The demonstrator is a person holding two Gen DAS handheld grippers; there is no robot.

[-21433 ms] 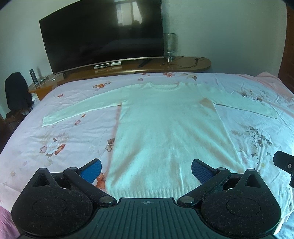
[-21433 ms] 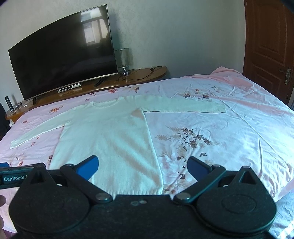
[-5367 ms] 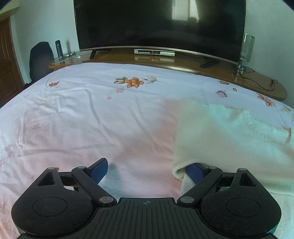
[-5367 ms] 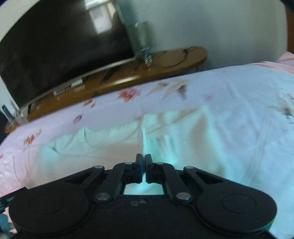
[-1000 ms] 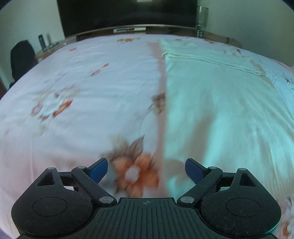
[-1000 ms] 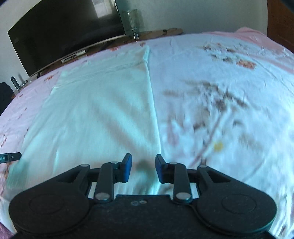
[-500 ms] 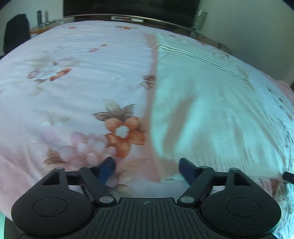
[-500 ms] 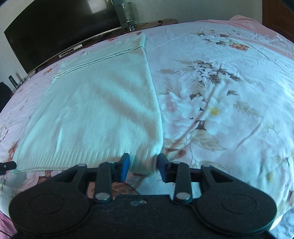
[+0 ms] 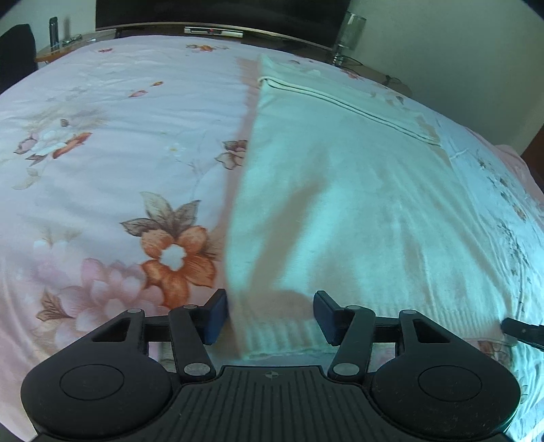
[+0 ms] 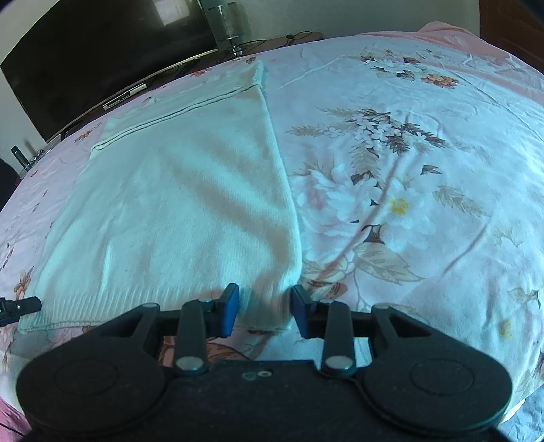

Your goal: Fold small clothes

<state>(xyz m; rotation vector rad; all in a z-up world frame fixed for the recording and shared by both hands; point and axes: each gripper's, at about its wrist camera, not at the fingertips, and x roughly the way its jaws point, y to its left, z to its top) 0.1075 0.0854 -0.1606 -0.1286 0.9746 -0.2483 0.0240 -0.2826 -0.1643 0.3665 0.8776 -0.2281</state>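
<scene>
A white knit sweater lies flat on the flowered bed sheet, sleeves folded in across its top; it also shows in the right wrist view. My left gripper is open, its blue pads either side of the hem's left corner. My right gripper is open with a narrower gap, its pads straddling the hem's right corner. Neither is closed on the cloth. The tip of the right gripper shows at the left wrist view's right edge.
The bed sheet spreads wide to the left and to the right. Beyond the bed stand a wooden shelf with a dark TV and a glass lamp.
Both grippers have moved down and forward to the sweater's bottom hem. The left jaws have narrowed around the left corner; the right jaws now straddle the right corner.
</scene>
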